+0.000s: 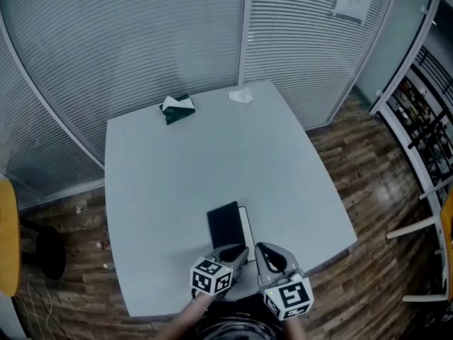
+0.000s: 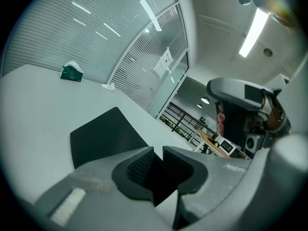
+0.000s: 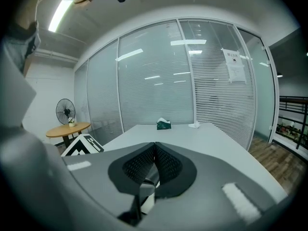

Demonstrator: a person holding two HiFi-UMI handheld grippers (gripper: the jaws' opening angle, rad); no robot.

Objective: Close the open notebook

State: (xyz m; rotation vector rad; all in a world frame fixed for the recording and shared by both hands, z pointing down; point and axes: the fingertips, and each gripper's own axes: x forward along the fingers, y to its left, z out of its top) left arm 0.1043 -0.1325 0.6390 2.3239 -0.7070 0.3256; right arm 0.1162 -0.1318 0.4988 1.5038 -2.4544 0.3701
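The notebook lies flat on the table, dark cover up, with a white strip of page along its right side. It sits close to the table's near edge. Just on the near side of the notebook both grippers sit side by side, tips toward it. The left gripper has its jaws slightly apart, gripping nothing. The right gripper has its jaws together, empty. Beyond the notebook, open tabletop runs to a green tissue box and a crumpled white paper by the far edge.
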